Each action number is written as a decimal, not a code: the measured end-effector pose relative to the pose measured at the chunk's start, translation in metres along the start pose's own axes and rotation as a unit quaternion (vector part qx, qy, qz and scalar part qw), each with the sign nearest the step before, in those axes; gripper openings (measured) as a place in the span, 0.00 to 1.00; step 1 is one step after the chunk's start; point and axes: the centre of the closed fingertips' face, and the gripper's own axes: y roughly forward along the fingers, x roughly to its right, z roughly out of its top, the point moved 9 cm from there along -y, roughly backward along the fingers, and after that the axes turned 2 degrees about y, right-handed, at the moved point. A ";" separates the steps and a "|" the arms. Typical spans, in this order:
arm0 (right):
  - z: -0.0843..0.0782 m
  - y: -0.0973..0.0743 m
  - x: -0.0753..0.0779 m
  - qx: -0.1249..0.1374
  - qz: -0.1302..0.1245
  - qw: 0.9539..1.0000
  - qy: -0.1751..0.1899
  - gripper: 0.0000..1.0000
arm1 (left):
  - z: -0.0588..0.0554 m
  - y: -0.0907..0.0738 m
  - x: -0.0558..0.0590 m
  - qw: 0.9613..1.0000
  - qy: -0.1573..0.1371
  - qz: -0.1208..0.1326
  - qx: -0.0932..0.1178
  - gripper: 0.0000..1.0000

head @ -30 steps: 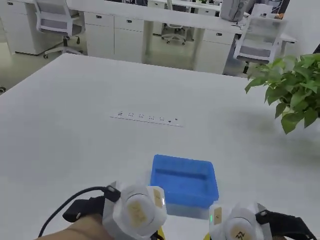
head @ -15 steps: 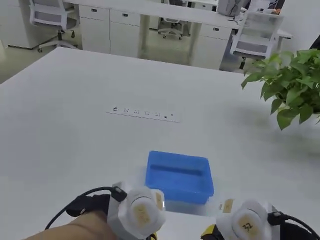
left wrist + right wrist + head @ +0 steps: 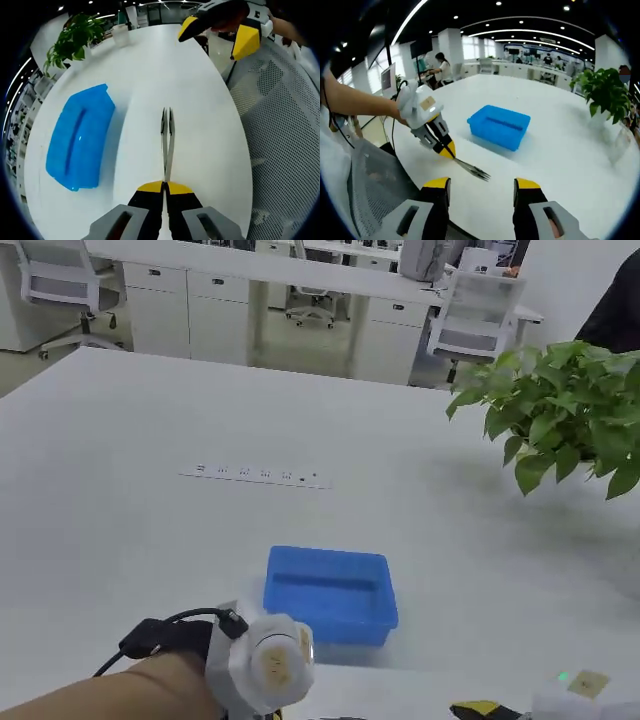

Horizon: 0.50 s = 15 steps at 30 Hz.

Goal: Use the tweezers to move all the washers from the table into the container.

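My left gripper [image 3: 164, 188] is shut on a pair of metal tweezers [image 3: 167, 137], whose tips point forward just above the white table. The blue container [image 3: 80, 137] lies to the left of the tweezers, apart from them. In the head view the left gripper [image 3: 262, 670] sits just in front of the container [image 3: 330, 592]. My right gripper [image 3: 482, 186] stands open with nothing between its yellow-tipped jaws. It faces the left gripper [image 3: 426, 122], the tweezers [image 3: 472, 171] and the container [image 3: 499, 125]. In the left gripper view the right gripper [image 3: 235, 27] hangs past the table edge.
A potted green plant [image 3: 560, 410] stands at the table's right. A power strip [image 3: 255, 475] is set into the table beyond the container. A mesh chair [image 3: 280, 125] is beside the table edge. Desks and office chairs fill the room behind.
The head camera has turned right, so the scene has shifted left. My right gripper has dropped toward the bottom right corner of the head view. The left gripper holds its place before the container.
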 end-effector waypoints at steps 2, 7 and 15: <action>-0.001 -0.008 -0.001 0.008 -0.014 1.000 0.013 0.56 | 0.000 0.000 0.000 1.000 -0.002 0.001 -0.005 0.00; -0.009 -0.020 -0.001 0.010 -0.031 0.999 0.022 0.55 | 0.000 -0.001 0.000 0.999 -0.038 0.000 -0.007 0.00; -0.009 -0.024 0.002 0.032 -0.055 0.998 0.023 0.68 | -0.015 -0.009 0.001 0.988 -0.152 0.021 0.015 0.22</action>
